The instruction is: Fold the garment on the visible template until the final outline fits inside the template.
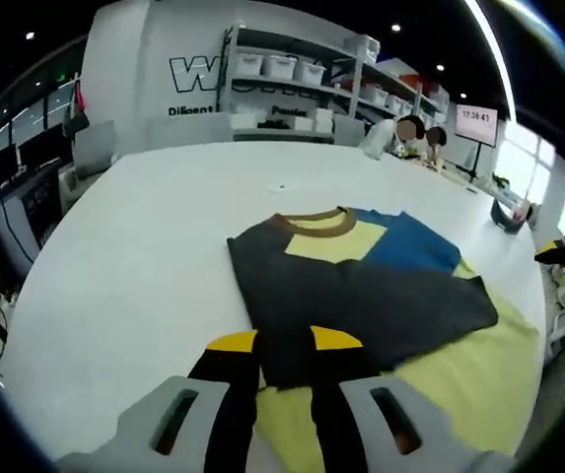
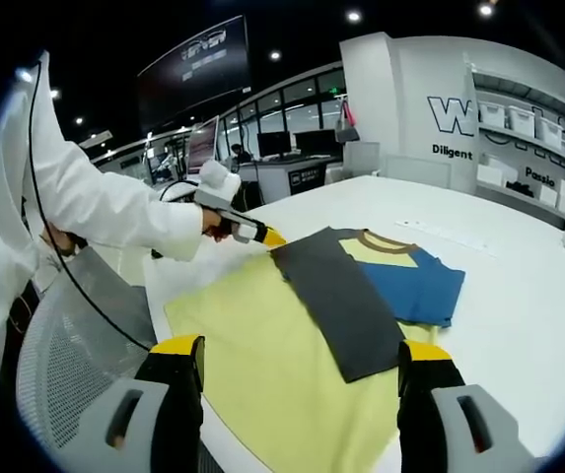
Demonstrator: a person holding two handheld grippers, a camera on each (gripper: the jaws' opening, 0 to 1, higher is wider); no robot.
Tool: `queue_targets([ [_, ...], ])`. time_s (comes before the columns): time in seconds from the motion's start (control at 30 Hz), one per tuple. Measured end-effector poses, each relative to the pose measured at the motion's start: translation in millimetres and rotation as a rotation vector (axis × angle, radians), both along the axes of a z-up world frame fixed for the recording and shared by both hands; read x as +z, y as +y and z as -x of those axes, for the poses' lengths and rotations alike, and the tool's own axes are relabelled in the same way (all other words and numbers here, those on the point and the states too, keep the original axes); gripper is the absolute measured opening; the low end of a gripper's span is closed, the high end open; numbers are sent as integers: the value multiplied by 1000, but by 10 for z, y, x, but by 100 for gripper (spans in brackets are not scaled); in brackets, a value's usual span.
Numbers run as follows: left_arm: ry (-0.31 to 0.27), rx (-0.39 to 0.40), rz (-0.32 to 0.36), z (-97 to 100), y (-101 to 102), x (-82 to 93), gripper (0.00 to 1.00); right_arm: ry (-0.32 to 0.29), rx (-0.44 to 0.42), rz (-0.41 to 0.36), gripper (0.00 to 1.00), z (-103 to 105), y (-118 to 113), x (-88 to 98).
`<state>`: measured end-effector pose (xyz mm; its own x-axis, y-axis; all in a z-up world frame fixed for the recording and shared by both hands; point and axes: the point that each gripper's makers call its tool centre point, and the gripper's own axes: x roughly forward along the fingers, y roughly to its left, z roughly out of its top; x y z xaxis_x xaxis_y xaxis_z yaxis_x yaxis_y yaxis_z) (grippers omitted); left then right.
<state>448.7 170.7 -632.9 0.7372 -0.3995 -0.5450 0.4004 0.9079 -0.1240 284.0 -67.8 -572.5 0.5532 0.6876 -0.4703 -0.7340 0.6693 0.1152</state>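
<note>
While both tongs hang over a wide white table (image 1: 134, 256), the room behind is a big hall with dark ceiling and small round lamps. At the back wall stands one shelving rack (image 1: 292, 84) with white boxes, and one screen (image 1: 476, 124) shows digits on the far side of the left tongs' view. One white office chair (image 2: 75, 365) stands at the table edge, just beside the right tongs.

On the table lies one yellow template (image 2: 272, 365), flat, and on it one garment (image 1: 361, 286), a T-shirt in dark grey, yellow and blue with a brown collar. One side of it is folded over, so a long dark panel crosses the middle.

The left tongs (image 1: 284, 347) are pressed together on the near hem of the garment, their yellow tips at both sides of the dark cloth. In the right gripper view these same tongs reach the garment's far corner, held by a person's hand with a white sleeve (image 2: 105, 217).

The right tongs (image 2: 302, 379) are spread wide, above the template, with the end of the dark panel between the two jaws; whether they touch anything I cannot tell.
</note>
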Motion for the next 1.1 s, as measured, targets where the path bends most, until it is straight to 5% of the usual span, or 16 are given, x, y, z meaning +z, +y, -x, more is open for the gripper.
queue_targets([
  [1.1, -11, -76, 87, 684, -173, 323, 33, -6, 33, -3, 83, 35, -6, 12],
])
